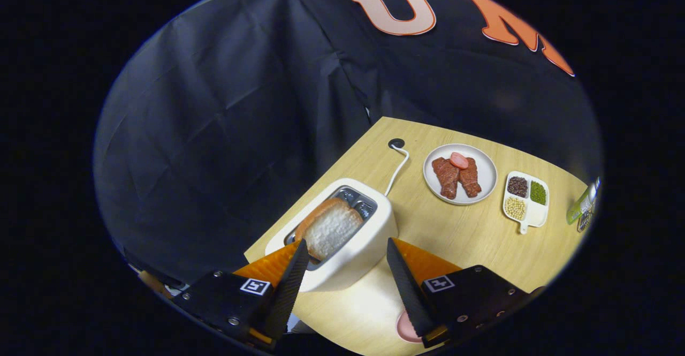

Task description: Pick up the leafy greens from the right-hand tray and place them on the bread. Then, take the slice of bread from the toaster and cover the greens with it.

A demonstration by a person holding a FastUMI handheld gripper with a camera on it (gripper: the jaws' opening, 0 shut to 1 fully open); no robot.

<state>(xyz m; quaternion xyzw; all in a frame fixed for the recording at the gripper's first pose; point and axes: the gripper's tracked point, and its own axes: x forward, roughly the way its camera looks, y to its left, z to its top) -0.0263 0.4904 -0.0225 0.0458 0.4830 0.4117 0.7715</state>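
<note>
Second step in hand, by the look of it: going for the slice of bread in the toaster. Gripper poised over the near end of the toaster, jaws wide apart and clamped on nothing, one finger tip at the slice's near edge, the other off the toaster's right flank. Slice standing up out of the near slot, tilted a little, crust toward the far side; far slot empty. White cord running from behind the toaster to a hole in the desk. Right of the toaster, a round plate with two brown meat pieces and a pink slice on top; farther right still, a small divided tray holding dark beans, green beans and pale beans in separate compartments. Beyond that tray, a greenish bottle at the desk's edge, partly cut off. No leafy greens to be made out anywhere around the toaster, and no base slice either; only a pink rounded patch on the desk below the right finger, too cropped to name. Greens probably already placed, though unconfirmed here. Next move likely calls for shifting left so both jaws straddle the slice's flat faces, dropping lower, closing gently on the soft crumb, then lifting straight up clear of the slot.
</note>
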